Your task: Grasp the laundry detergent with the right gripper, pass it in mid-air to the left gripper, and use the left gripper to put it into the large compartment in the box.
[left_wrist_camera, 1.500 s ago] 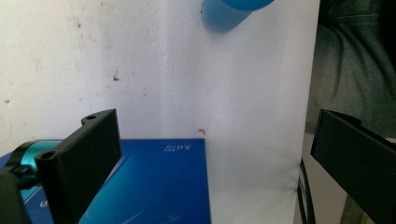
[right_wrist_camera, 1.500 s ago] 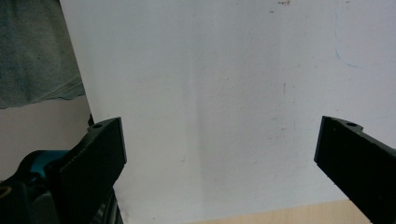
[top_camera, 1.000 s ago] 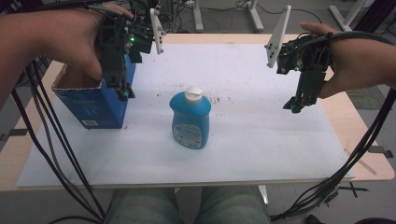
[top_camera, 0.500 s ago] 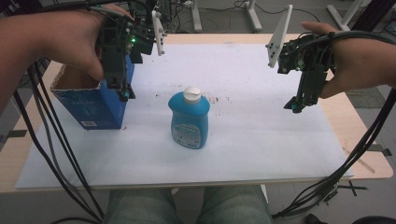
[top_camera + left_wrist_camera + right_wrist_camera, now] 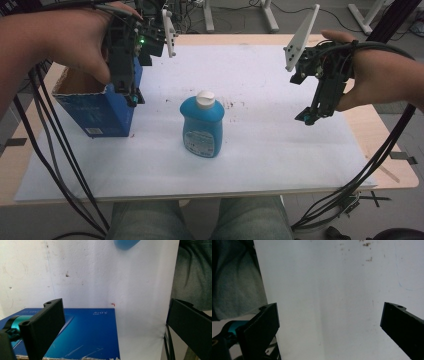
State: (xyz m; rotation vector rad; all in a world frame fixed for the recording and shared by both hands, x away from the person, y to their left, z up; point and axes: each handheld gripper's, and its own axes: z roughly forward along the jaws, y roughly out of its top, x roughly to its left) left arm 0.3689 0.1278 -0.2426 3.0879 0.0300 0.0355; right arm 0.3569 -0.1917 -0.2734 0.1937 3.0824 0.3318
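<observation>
- Left tool (image 5: 134, 97) held over the open blue box (image 5: 100, 112) at the left of the worktop (image 5: 310, 165), tips down at the box's right-hand wall near its top edge.
- Jaws of the left tool wide apart in the left gripper view (image 5: 115, 330), clamped on nothing; blue face of the box (image 5: 85, 335) between them, its torn cardboard rim along the bottom.
- Whether the left tool touches the box wall: cannot tell from the high view.
- Box upright, top open, brown cardboard inside showing; standing on the white sheet (image 5: 260, 75) that covers the worktop.
- Blue bottle (image 5: 202, 127) with a white cap (image 5: 205, 99) upright near the middle of the sheet, just right of the box and apart from it, label facing the person.
- Bottom of the bottle (image 5: 125, 243) as a blue shape at the top edge of the left gripper view.
- Right tool (image 5: 312, 114) held in the air at the right side of the worktop, tilted with tips downward, well apart from the bottle.
- Jaws of the right tool spread wide in the right gripper view (image 5: 329, 327), nothing between them but the white sheet (image 5: 332, 290) with a few brown specks.
- Left hand (image 5: 75, 42) wrapped round its tool from above; right hand (image 5: 380, 80) gripping its tool from the right.
- Black cables (image 5: 55, 150) hanging from both forearms past the near edge of the worktop.
- Person's knees in jeans (image 5: 200, 220) under the near edge.
</observation>
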